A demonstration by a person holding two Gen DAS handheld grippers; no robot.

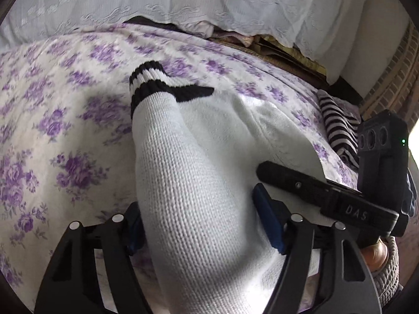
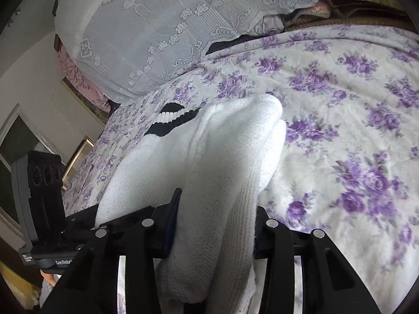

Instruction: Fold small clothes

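Two wrist fisheyes, close over the bed

Each looks forward and down along its own tool's fingers; both share the white knit garment [image 1: 199,172] and floral bedspread [image 2: 340,99], each seeing the other tool beside it.

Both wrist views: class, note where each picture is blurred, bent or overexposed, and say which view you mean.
Left wrist view: fisheye bends the bedspread edges; dark corners; the sweater cuff looks slightly smeared; bright window glare at the far right. Right wrist view: the sweater's top fold is washed out to plain white; the bedspread flowers look soft; edges curve strongly.
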